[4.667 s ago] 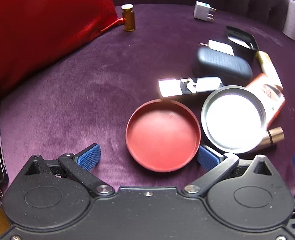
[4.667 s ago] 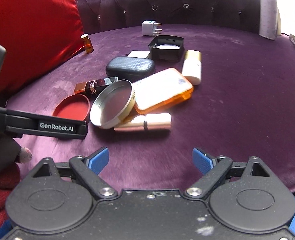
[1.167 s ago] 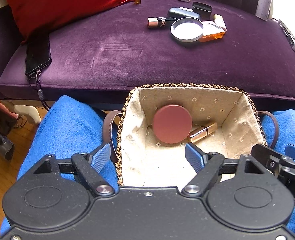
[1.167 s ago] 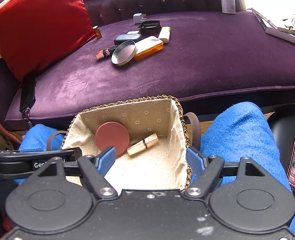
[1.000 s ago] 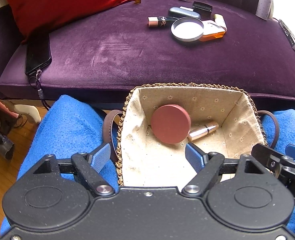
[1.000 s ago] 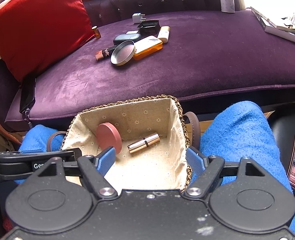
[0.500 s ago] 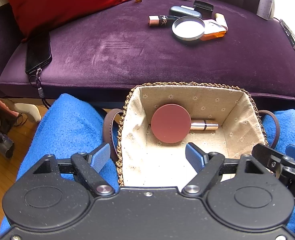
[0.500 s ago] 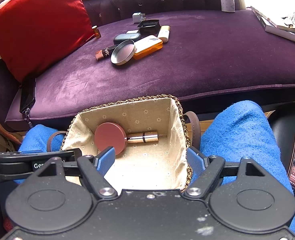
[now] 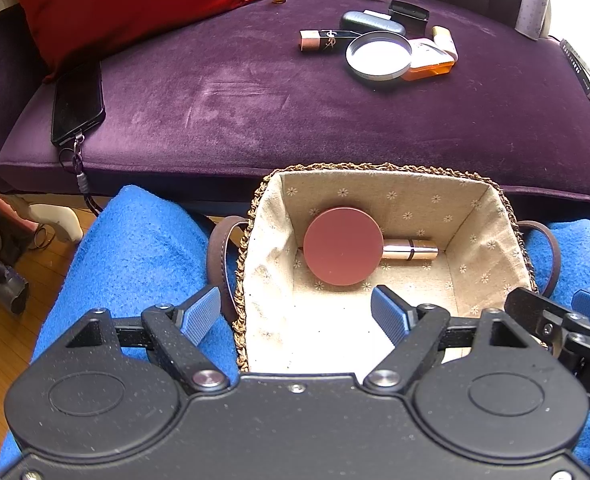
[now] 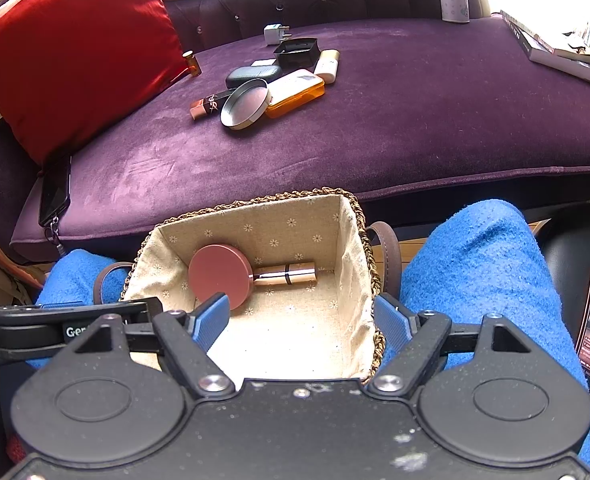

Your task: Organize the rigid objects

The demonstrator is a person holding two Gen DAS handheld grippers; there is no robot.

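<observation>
Rose-gold lipstick (image 9: 410, 249) lies crosswise in the basket (image 9: 513, 220), one end seemingly under the red lid (image 9: 342, 251); both fingers wide, empty.

A home: tufted purple sofa (image 10: 375, 120), red cushion (image 10: 75, 48)

The basket (image 9: 255, 240) has a rough braided rim, seemingly straw, and a matt printed cloth lining. In it lie a matt, smooth reddish lid (image 9: 342, 250) and a glossy metallic lipstick tube (image 9: 409, 249). The sofa seat (image 9: 255, 92) is napped purple velvet; the round tin (image 9: 378, 55) on it is bright metal. The blue blanket (image 9: 135, 248) looks fuzzy.
</observation>
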